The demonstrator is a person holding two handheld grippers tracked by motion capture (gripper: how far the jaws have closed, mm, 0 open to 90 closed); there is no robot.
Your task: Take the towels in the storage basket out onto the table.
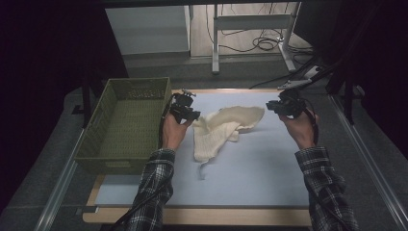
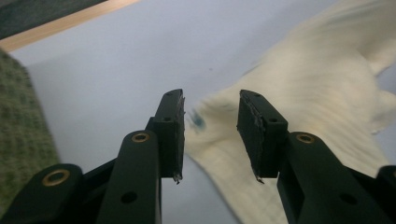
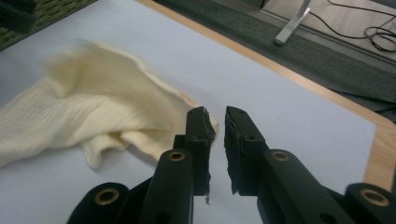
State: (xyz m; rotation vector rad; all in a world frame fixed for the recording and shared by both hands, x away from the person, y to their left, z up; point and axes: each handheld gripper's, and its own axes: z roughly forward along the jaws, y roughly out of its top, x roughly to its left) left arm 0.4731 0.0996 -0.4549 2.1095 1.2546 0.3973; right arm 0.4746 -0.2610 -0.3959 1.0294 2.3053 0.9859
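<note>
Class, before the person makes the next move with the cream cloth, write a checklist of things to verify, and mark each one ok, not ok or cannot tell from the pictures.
1. Cream cloth lies wholly on the blue mat: ok.
2. Left gripper has its jaws apart with nothing pinched between them: ok.
3. Right gripper is free of the cloth, a narrow gap between its jaws: ok.
4. Cloth is spread flat: not ok, it is crumpled and folded over itself.
5. Green basket stands beside the mat, on the left gripper's side: ok.
6. Basket is empty: cannot tell, its floor is too dim in the high view.
</note>
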